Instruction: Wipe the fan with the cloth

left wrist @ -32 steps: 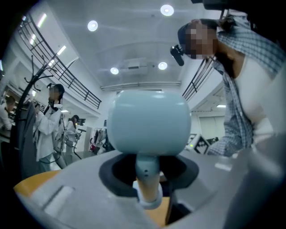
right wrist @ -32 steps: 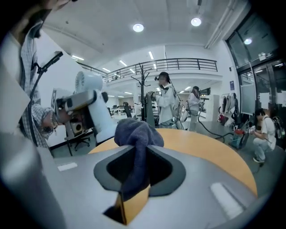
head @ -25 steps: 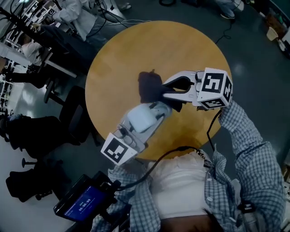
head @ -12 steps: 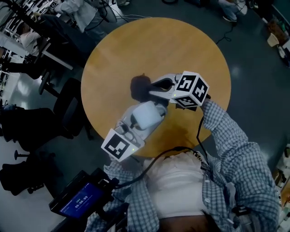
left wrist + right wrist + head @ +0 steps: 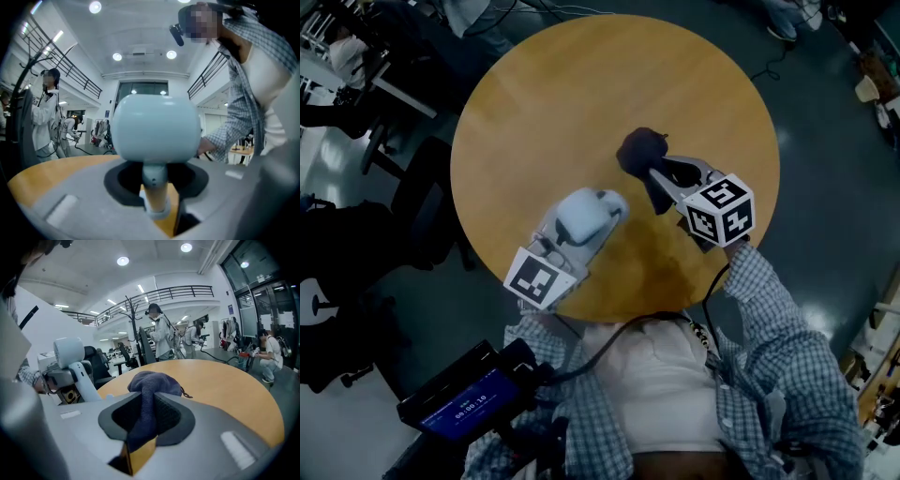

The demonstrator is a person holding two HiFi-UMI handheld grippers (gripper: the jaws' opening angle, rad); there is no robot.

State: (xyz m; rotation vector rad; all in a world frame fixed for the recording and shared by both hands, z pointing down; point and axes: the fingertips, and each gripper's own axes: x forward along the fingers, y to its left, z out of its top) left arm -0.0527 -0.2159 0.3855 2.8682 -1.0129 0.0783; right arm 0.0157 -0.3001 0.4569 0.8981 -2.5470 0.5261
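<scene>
A small pale-blue fan (image 5: 584, 214) with a rounded head stands up between the jaws of my left gripper (image 5: 602, 210), which is shut on its stem (image 5: 155, 187) just over the round wooden table (image 5: 534, 84). In the left gripper view the fan's head (image 5: 154, 126) fills the middle. My right gripper (image 5: 661, 178) is shut on a dark blue cloth (image 5: 641, 150), which bunches out past its fingertips over the table. The right gripper view shows the cloth (image 5: 152, 380) pinched in the right gripper (image 5: 145, 416), and the fan (image 5: 69, 352) apart at the left.
Black office chairs (image 5: 422, 202) and people at desks (image 5: 342, 56) stand beyond the table's left edge. A dark device with a lit screen (image 5: 473, 398) hangs at my waist, and a cable (image 5: 712, 300) runs to the right gripper. More people are in the background (image 5: 161, 336).
Both grippers have sunk toward the table. The right gripper has swung right with the cloth, away from the fan it was against before. The left gripper keeps its hold on the fan.
</scene>
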